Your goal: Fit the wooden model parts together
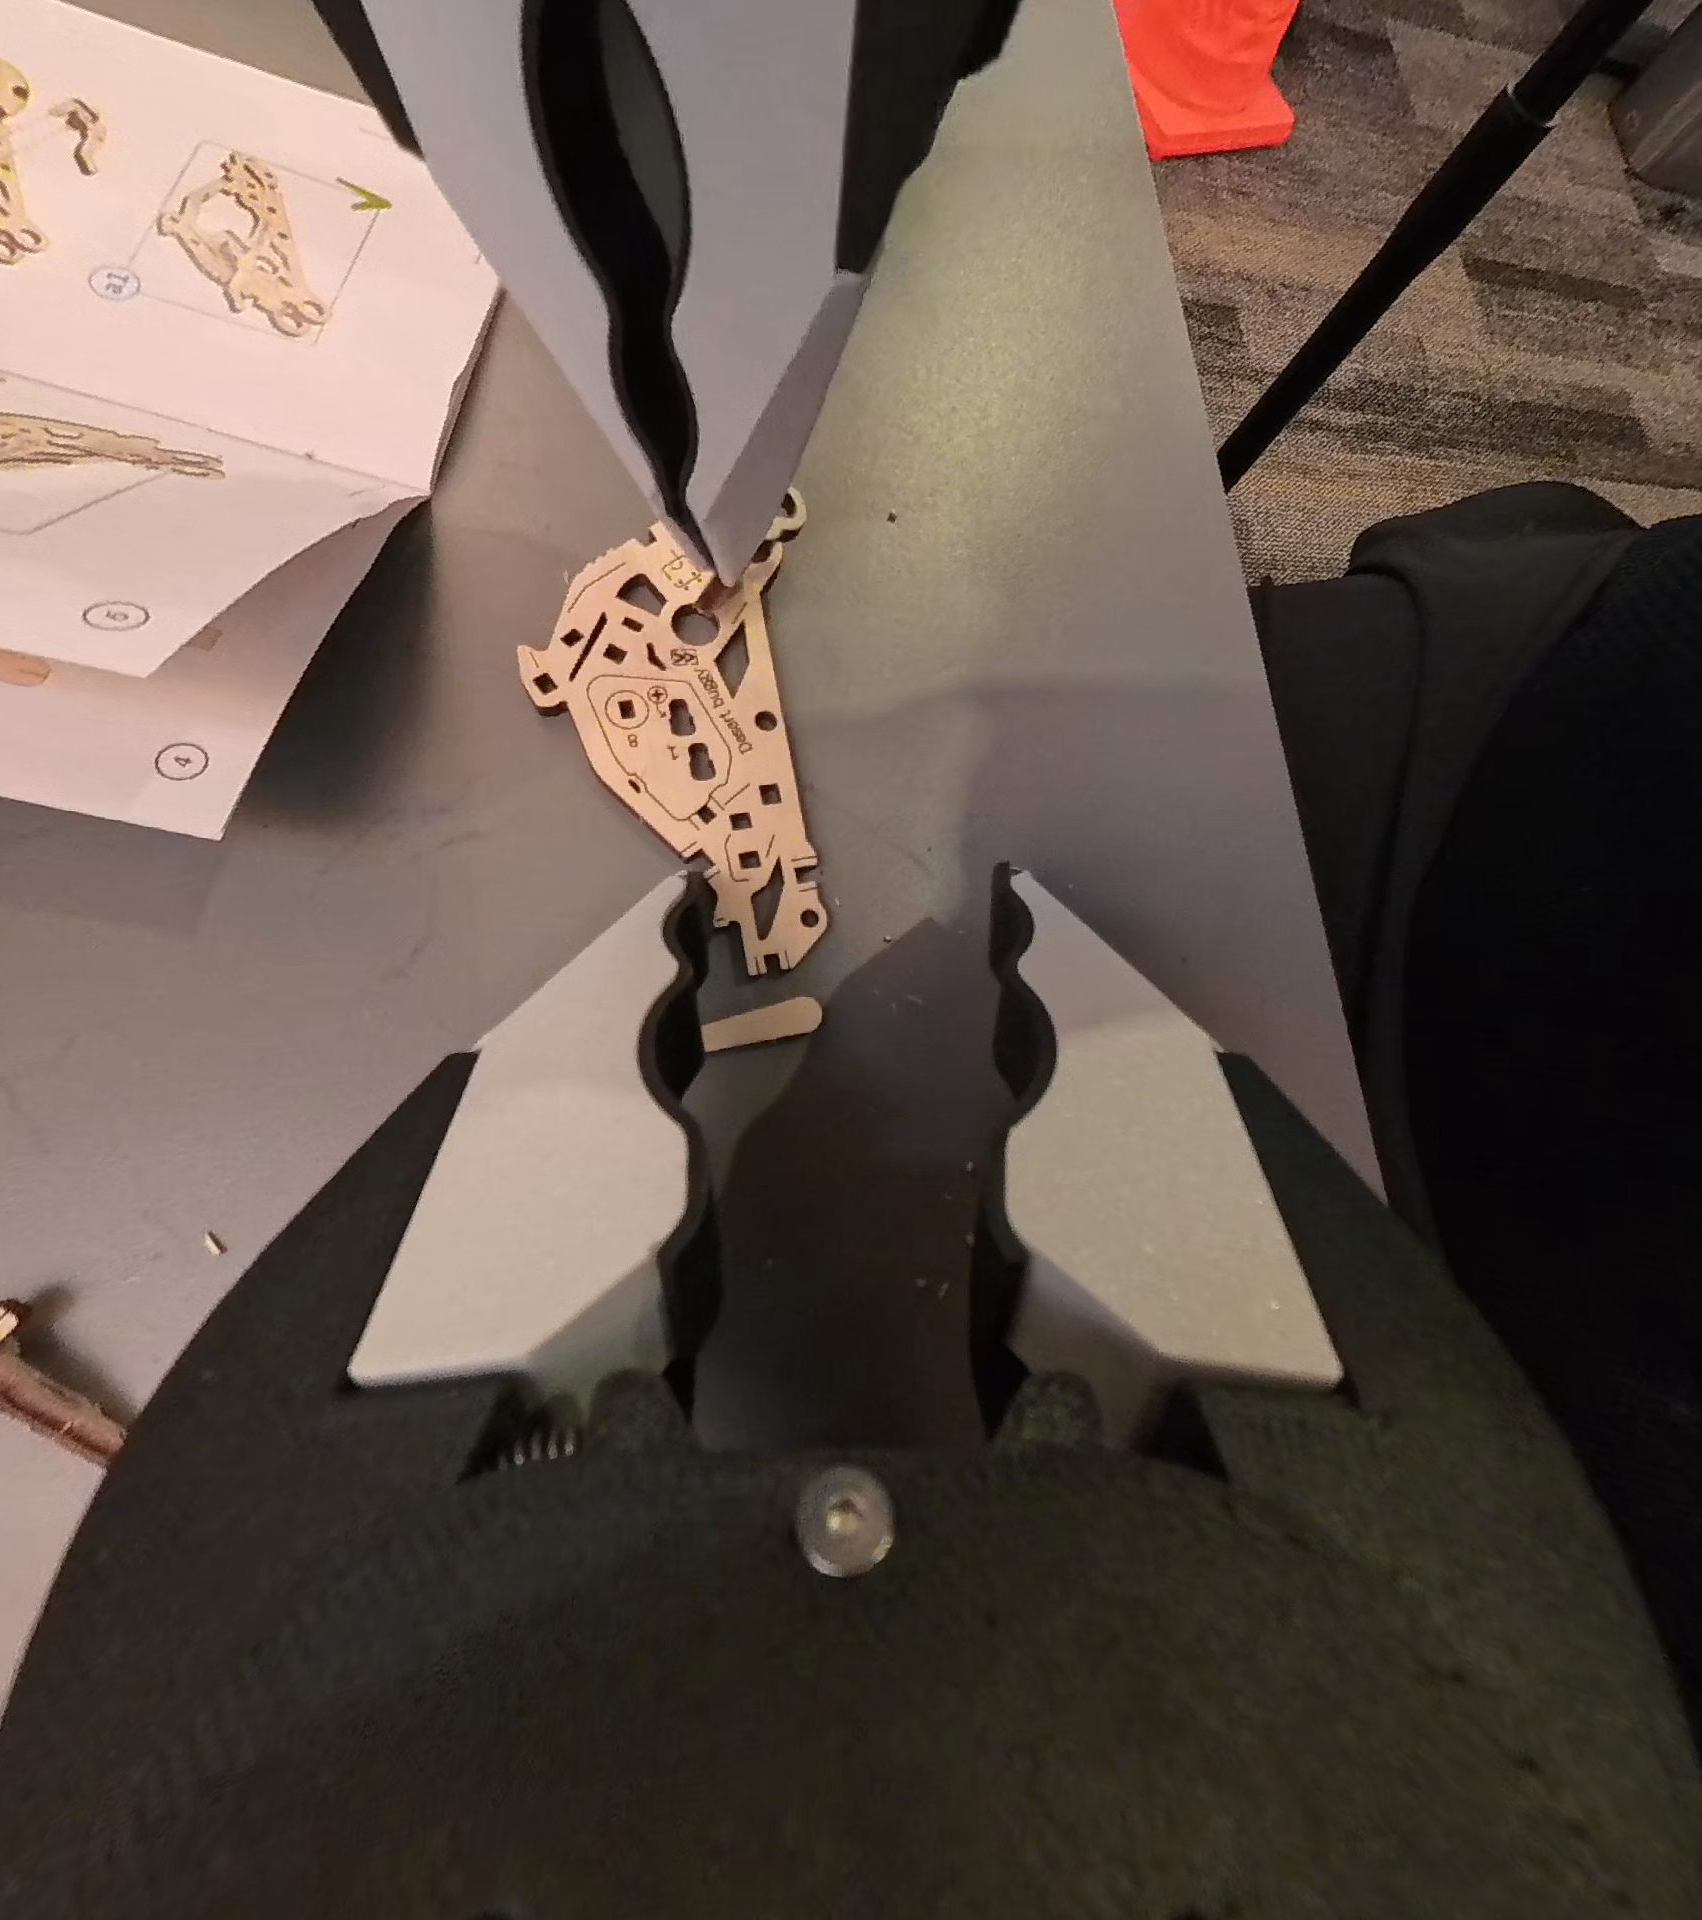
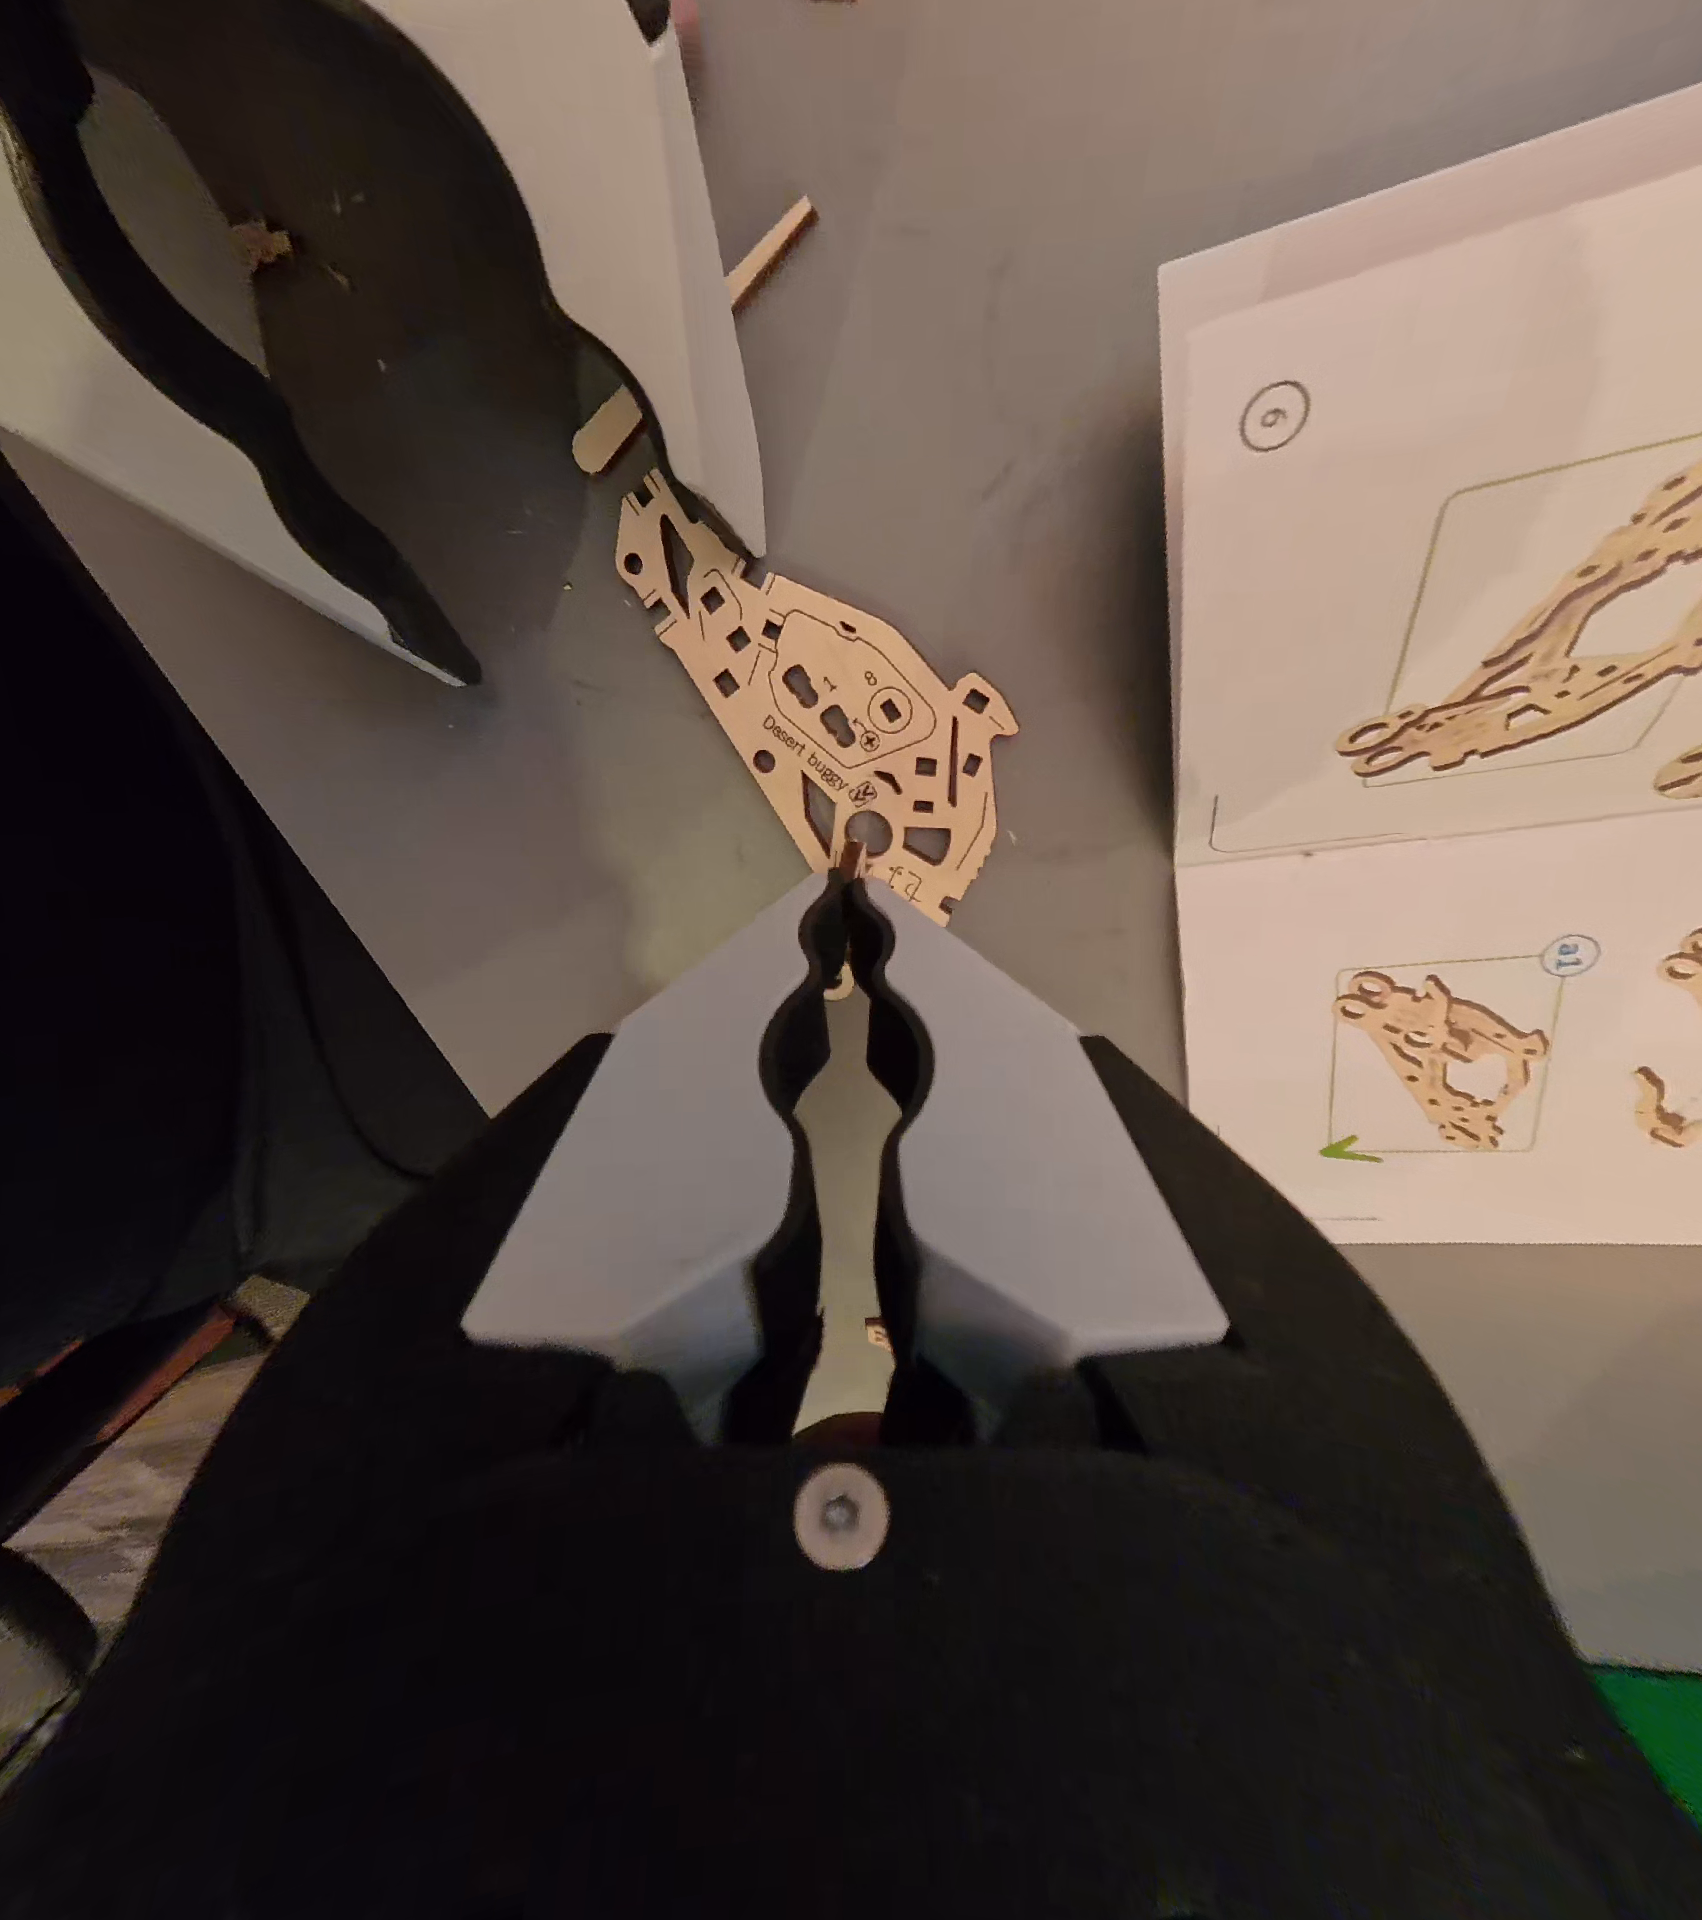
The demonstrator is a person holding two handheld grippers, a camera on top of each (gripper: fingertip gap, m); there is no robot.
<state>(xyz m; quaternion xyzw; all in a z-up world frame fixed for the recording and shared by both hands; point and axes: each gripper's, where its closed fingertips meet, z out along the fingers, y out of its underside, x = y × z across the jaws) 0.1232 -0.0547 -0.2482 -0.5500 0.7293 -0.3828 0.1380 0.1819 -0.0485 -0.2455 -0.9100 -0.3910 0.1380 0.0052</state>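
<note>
Two grippers point(image 1: 842, 883) point(image 2: 845, 878) — one wooden plate point(image 1: 691, 748), one peg point(image 2: 852, 854) — one booklet point(image 2: 1491, 727)

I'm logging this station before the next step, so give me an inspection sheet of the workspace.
Surface: grey tabletop, scuffed, with small wood crumbs.
Job's things: flat pale wooden cut-out panel lying flat; small rounded wooden strip beside it.
Clutter: open white instruction booklet; brown wooden piece near the edge.
Grippers: left gripper jaws open, holding nothing; right gripper jaws shut on a small wooden peg at the panel's round hole.
Cables: thin black rod or cable.
Surroundings: patterned carpet, orange object.
</note>
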